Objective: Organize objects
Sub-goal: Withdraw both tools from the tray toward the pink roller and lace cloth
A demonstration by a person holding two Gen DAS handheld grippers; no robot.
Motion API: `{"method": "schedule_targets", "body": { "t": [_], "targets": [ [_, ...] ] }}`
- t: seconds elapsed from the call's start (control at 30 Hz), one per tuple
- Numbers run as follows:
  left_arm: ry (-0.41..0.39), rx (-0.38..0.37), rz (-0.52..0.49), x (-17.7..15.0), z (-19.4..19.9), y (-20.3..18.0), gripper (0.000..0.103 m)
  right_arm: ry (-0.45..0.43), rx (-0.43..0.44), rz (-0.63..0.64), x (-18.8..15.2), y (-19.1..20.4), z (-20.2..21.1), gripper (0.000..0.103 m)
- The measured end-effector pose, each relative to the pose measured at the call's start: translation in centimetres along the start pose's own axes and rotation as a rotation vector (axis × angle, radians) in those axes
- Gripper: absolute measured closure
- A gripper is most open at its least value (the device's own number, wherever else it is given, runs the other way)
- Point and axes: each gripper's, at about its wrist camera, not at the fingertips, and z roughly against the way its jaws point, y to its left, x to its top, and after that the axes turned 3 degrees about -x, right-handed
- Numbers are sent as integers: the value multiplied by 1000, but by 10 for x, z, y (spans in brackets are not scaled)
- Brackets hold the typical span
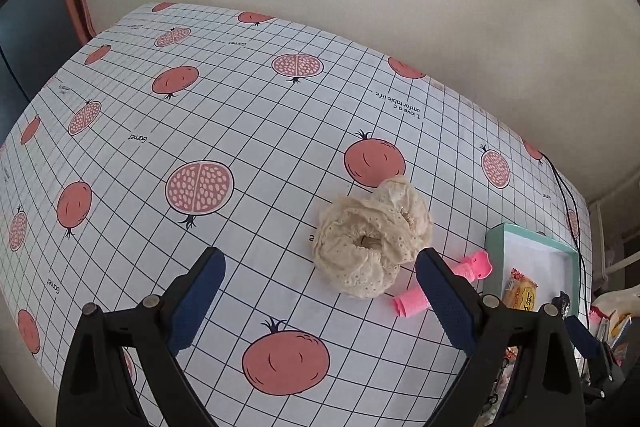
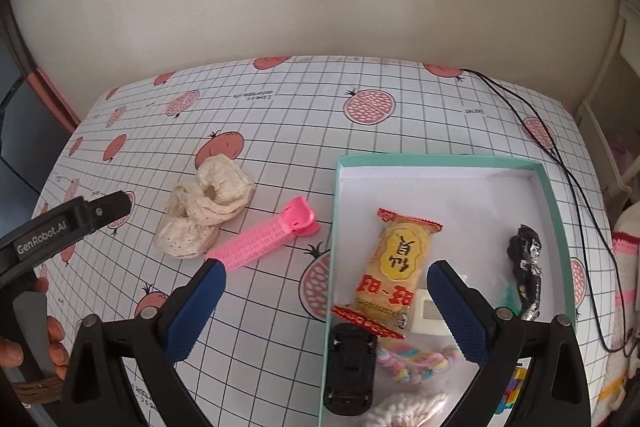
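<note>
The teal box [image 2: 560,211] is taken as the landmark. It sits on the worktop [image 2: 280,131], which is covered by a grid-and-pomegranate cloth, and most of the clutter is already gathered inside it: a yellow snack packet [image 2: 394,267], a black toy car [image 2: 352,367], a dark wrapped item [image 2: 526,275] near the box's right wall, and pastel and white soft pieces at its near end. The box appears to be used as the collecting bin, so things inside it are judged sorted.

Two items are left outside, to the left of the box. The pink hair clip [image 2: 266,239] lies just beside the box's left wall, its clamp end pointing toward the box. The cream lace scrunchie [image 2: 206,215] is crumpled further left, touching or nearly touching the clip's far side; contact cannot be settled.

The left tongs [image 1: 320,291] are held apart and empty, hovering low over the cloth left of the box, angled forward and down, with the scrunchie just ahead between the blue pads. A grab of the scrunchie seems to be lined up. The right tongs [image 2: 328,307] are also spread wide and empty, poised above the box's near left corner.
</note>
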Motion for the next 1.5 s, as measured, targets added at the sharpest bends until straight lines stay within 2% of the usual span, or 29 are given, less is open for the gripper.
{"method": "schedule_targets", "body": {
  "t": [0.2,0.3,0.4,0.77,1.03,1.5],
  "targets": [
    [16,-37,-2,0,-15,-1,7,-21,-1,48,0,25,-9,1],
    [2,-22,-11,2,-16,-5,7,-19,21,47,0,32,-15,1],
    [-21,-4,-15,4,-16,-5,7,-10,-4,58,0,41,-24,1],
    [0,-56,25,11,-35,18,7,1,15,7,2,55,-47,2],
    [31,-83,43,8,-49,23,7,3,29,-11,0,61,-62,12],
    [56,-103,7,2,-58,16,7,30,21,-35,-8,67,-86,16]
  ]
}}
